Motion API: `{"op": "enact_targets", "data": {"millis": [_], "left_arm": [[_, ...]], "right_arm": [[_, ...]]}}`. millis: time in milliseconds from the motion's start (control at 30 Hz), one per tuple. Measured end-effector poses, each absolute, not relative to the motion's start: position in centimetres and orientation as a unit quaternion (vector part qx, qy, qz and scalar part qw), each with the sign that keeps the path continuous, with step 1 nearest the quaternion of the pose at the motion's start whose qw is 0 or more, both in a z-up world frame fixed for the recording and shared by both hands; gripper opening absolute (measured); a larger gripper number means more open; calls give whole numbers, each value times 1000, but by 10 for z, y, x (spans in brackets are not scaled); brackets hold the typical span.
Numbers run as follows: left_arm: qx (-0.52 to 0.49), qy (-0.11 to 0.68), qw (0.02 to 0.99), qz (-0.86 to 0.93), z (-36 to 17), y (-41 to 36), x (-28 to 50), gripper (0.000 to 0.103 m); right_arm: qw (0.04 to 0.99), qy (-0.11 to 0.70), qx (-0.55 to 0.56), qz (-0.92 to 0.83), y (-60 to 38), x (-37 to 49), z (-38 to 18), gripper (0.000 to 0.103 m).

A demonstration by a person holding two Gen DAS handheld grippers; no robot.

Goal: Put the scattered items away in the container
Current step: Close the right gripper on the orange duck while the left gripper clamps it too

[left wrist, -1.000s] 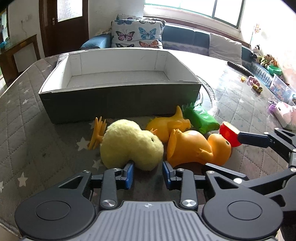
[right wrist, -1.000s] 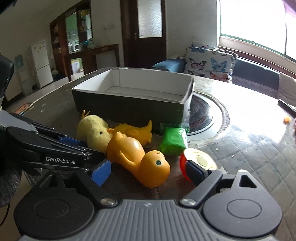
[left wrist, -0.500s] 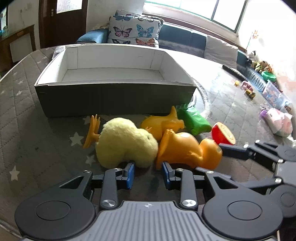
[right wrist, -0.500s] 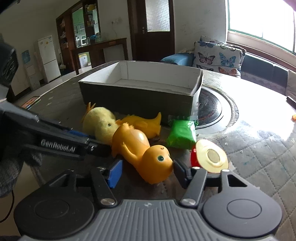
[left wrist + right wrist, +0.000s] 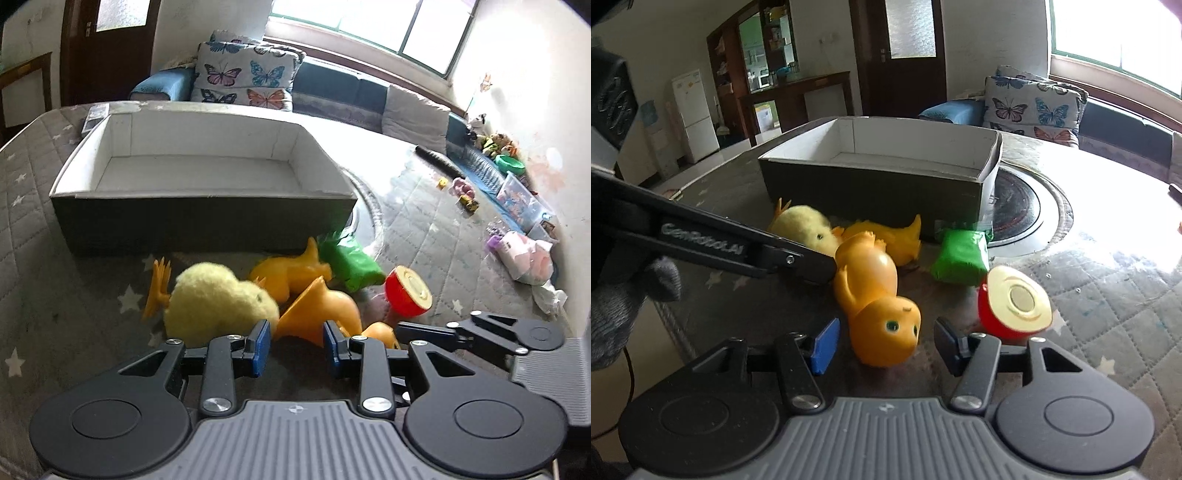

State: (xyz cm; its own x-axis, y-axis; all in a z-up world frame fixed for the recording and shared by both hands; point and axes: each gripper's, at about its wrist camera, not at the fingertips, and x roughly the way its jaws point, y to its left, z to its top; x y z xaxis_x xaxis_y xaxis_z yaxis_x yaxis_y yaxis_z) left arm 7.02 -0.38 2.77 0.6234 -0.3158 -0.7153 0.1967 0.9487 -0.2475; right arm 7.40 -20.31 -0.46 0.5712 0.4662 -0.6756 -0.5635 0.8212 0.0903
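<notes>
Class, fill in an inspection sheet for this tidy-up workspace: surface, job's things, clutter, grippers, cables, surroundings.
Surface: grey quilted table cover with white stars.
Job's things: box with nothing in it; plush chick, orange rubber duck, second orange duck, green packet and red toy lie in front of it.
Clutter: small toys and a pink bundle on the far side of the table.
Grippers: left gripper open near the chick; right gripper open around the duck's head.
Cables: thin dark cable at the right view's left edge.
Surroundings: sofa, butterfly cushion, door, fridge.
</notes>
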Motion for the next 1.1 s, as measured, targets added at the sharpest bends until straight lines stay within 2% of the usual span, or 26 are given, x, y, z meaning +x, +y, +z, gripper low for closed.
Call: {"op": "enact_targets", "data": {"millis": [333, 500, 1100], "left_arm": [[-69, 414, 893, -165, 27, -12, 93, 36], [-71, 416, 890, -173, 26, -11, 101, 36], [-79, 430, 880, -186, 27, -5, 113, 37]], "right_arm": [[881, 362, -60, 299, -190, 86, -12, 57], [875, 371, -54, 307, -188, 88, -19, 50], [880, 364, -33, 304, -185, 90, -20, 50]]}}
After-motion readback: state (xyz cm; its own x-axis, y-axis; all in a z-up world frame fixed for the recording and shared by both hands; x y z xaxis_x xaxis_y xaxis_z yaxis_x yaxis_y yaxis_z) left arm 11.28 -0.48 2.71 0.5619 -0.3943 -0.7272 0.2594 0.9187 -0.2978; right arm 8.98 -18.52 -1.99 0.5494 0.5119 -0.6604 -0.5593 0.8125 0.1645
